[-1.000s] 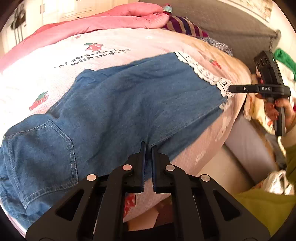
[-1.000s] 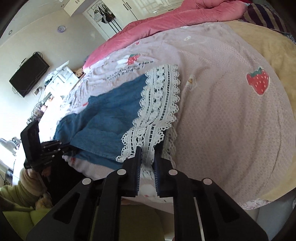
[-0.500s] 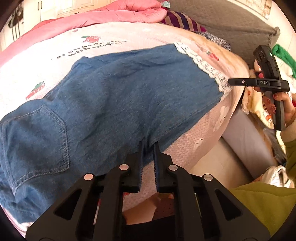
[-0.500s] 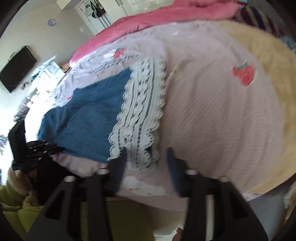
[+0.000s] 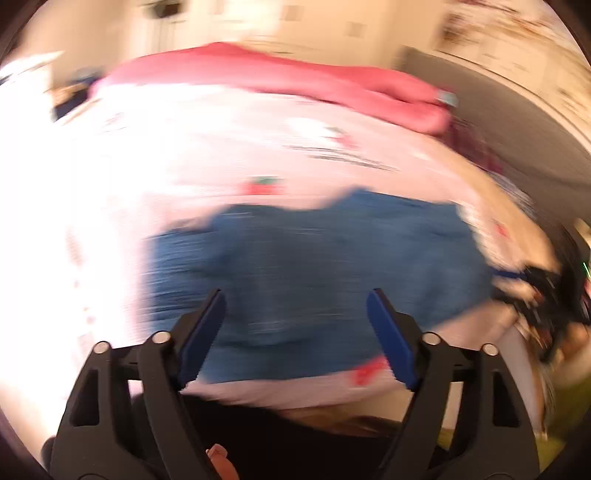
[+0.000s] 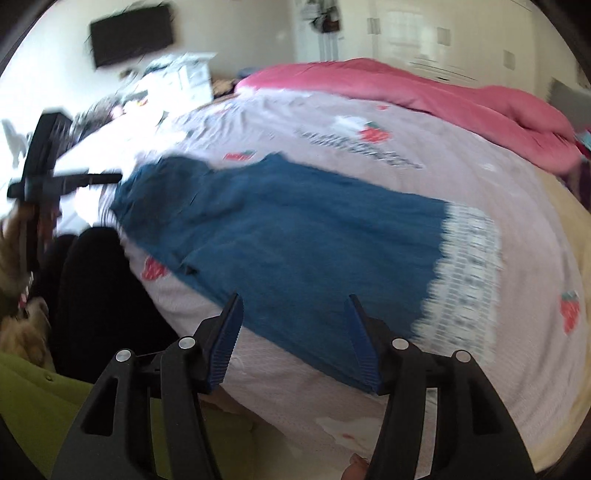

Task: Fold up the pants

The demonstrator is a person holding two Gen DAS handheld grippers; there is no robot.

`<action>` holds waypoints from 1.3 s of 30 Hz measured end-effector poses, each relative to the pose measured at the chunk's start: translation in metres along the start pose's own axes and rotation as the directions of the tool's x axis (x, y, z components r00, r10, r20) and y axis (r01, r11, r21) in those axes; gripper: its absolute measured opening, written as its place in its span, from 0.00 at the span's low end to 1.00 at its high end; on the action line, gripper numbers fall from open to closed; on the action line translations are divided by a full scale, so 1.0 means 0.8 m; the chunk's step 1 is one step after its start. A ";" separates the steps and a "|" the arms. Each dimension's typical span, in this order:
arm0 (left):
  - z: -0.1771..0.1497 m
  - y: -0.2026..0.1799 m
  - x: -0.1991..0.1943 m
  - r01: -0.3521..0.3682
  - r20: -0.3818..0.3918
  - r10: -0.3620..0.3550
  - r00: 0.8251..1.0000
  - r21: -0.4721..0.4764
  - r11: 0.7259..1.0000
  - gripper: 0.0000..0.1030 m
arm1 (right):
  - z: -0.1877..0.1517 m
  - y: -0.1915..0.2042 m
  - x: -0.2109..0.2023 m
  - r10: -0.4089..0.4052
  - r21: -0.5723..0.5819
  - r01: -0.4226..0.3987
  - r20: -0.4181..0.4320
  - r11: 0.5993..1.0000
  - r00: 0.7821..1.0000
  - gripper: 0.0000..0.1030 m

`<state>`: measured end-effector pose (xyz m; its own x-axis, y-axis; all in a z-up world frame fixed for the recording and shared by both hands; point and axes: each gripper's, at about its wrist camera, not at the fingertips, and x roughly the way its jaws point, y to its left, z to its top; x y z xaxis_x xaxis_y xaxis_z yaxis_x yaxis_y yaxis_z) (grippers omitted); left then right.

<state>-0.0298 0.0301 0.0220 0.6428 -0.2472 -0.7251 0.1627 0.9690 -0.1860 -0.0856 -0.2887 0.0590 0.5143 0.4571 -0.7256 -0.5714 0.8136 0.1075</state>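
The blue denim pants (image 6: 295,236) lie flat on the bed, waist at the left, white lace cuffs (image 6: 465,273) at the right. They also show blurred in the left wrist view (image 5: 314,266). My left gripper (image 5: 295,314) is open and empty, held above the near edge of the denim. My right gripper (image 6: 293,317) is open and empty over the near edge of the leg. The left gripper also shows at the left of the right wrist view (image 6: 88,179), beside the waist. Both views are motion-blurred.
The bed has a pale strawberry-print sheet (image 6: 406,147) and a pink quilt (image 6: 424,88) bunched along its far side. A grey headboard (image 5: 517,122) stands at the right. A wall TV (image 6: 131,35) and a cluttered white cabinet (image 6: 181,74) stand beyond the bed.
Both grippers have opened and let go of the pants' near edge. Both have pulled back and swung, so the pants now lie released on the bed.
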 end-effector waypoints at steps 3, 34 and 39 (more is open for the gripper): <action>-0.001 0.047 0.001 -0.066 -0.030 0.062 0.998 -0.146 0.987 0.73 | 0.002 0.019 0.017 0.001 -0.064 -0.003 -0.024 0.998 1.000 0.54; -0.012 0.122 0.045 0.030 -0.070 -0.063 0.996 -0.396 0.918 0.36 | -0.009 0.025 0.046 0.126 -0.019 -0.130 -0.134 0.991 0.983 0.10; -0.004 0.119 0.030 0.027 -0.055 -0.051 0.997 -0.374 0.927 0.40 | -0.002 0.015 0.008 0.158 0.028 -0.156 -0.062 0.987 0.986 0.32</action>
<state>-0.0010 0.1165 -0.0154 0.5912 -0.2963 -0.7501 -0.1115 0.8911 -0.4398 -0.0902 -0.2764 0.0543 0.3770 0.5568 -0.7401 -0.6264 0.7419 0.2391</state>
